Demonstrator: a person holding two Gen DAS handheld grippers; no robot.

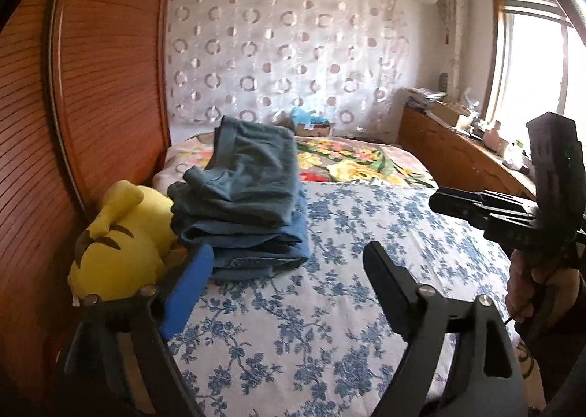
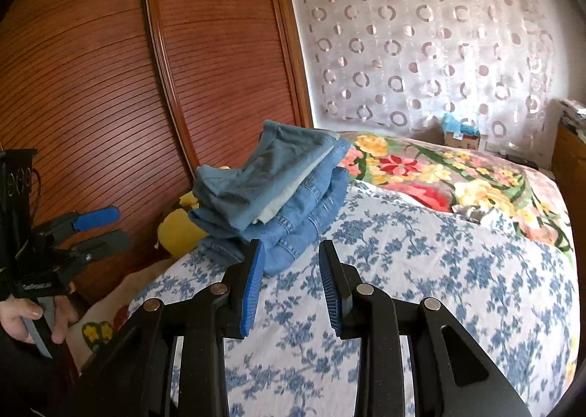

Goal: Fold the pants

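Note:
A stack of folded pants lies on the bed by the wardrobe: grey-blue pants on top of blue jeans. It also shows in the right wrist view. My left gripper is open and empty, hovering above the sheet just in front of the stack. My right gripper is open and empty, a little in front of the stack's near edge. The right gripper also shows at the right of the left wrist view, and the left gripper at the left of the right wrist view.
A yellow plush toy lies left of the stack against the wooden wardrobe. The bed has a blue-flowered sheet and a bright floral blanket behind. A wooden sideboard stands at the right under the window.

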